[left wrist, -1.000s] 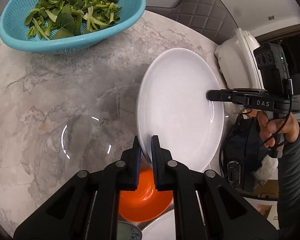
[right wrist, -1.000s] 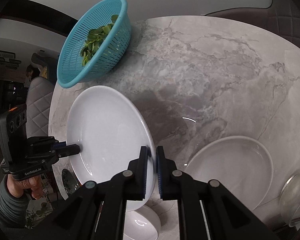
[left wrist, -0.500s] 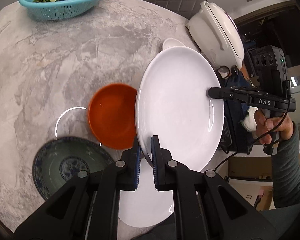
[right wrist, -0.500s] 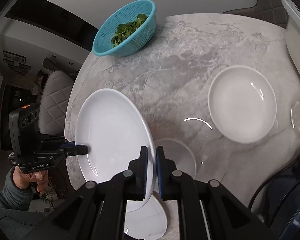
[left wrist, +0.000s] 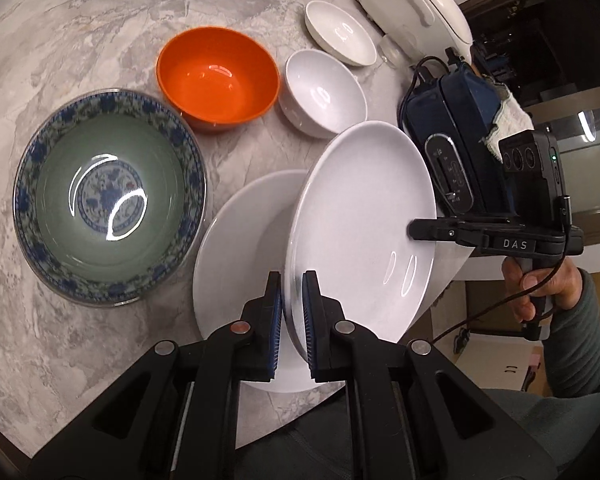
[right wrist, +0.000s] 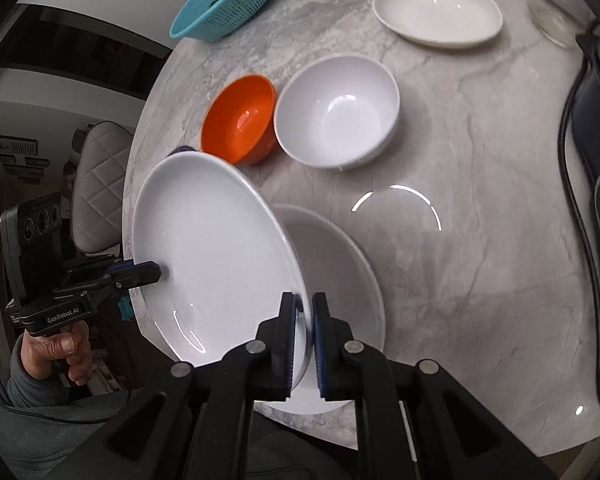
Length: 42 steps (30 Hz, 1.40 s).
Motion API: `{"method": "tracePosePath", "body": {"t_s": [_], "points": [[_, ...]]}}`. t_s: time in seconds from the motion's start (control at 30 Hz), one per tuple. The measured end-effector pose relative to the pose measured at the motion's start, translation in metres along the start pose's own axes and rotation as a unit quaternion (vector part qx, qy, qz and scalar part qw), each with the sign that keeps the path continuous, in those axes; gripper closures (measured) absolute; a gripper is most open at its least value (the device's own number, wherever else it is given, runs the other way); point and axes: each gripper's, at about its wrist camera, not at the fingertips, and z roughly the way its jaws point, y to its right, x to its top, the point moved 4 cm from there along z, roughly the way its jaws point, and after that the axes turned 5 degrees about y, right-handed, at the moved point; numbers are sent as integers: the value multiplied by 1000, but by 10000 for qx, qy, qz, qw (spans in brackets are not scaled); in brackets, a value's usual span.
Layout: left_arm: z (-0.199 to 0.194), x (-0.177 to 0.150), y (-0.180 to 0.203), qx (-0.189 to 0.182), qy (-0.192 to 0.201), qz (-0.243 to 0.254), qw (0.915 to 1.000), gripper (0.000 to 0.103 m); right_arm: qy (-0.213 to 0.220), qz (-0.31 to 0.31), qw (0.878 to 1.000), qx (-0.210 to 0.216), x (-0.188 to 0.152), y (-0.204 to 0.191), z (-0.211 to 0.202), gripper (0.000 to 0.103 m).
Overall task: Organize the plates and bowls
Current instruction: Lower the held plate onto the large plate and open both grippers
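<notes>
Plates: two large white ones. The held plate (left wrist: 360,216) hangs tilted over the lower plate (left wrist: 240,256), which lies flat at the near edge of the counter (left wrist: 60,320).
Left gripper (left wrist: 291,296): clamped on the held plate's near rim.
Right gripper (right wrist: 303,320): clamped on the opposite rim of the same plate.
Bowls: three deep ones in a row, patterned bowl (left wrist: 108,196), orange bowl (left wrist: 218,78), white bowl (left wrist: 324,92).
Shallow dish (left wrist: 340,34): one, white, beyond the white bowl.
Colander (right wrist: 224,0): one, teal, at the far edge.
</notes>
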Motion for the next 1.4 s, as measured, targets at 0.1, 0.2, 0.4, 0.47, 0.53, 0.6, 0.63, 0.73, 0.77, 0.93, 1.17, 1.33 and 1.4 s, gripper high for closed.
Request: {"method": "tracePosePath", "body": {"t_s": [0.1, 0.2, 0.4, 0.47, 0.53, 0.6, 0.63, 0.73, 0.77, 0.93, 1.17, 1.33, 1.4], "points": [[13, -22, -1, 158, -95, 53, 9998, 95, -58, 238, 9997, 25, -23, 8, 13, 92], [27, -38, -5, 278, -191, 65, 9994, 95, -120, 322, 9994, -16, -37, 12, 25, 93], [49, -57, -9, 535, -335, 103, 9980, 95, -177, 292, 9992, -194, -39, 17, 40, 93], [54, -59, -12, 566, -356, 84, 9977, 95, -201, 244, 9992, -262, -39, 18, 44, 93], [60, -60, -14, 615, -390, 97, 9973, 94, -210, 242, 9991, -287, -38, 19, 47, 93], [62, -61, -15, 657, -391, 91, 9970, 94, -220, 247, 9990, -298, -36, 20, 50, 93], [63, -61, -15, 672, -395, 76, 9969, 94, -225, 237, 9990, -319, -36, 20, 52, 93], [71, -56, -18, 722, -401, 42, 9966, 94, -248, 192, 9987, -392, -37, 24, 54, 93], [73, -54, -18, 750, -403, 44, 9964, 94, -244, 172, 9987, -419, -37, 24, 55, 93], [84, -38, -20, 822, -395, 45, 9958, 94, -258, 46, 9978, -616, -40, 20, 64, 92], [91, -26, -27, 782, -330, 54, 9964, 89, -210, -110, 9968, -768, -40, 18, 63, 91], [83, -24, -29, 599, -132, 176, 9980, 62, -177, -268, 9952, -927, -42, 14, 62, 90], [77, -25, -23, 525, -12, 338, 9980, 37, -151, -288, 9946, -983, -43, 9, 65, 89]]}}
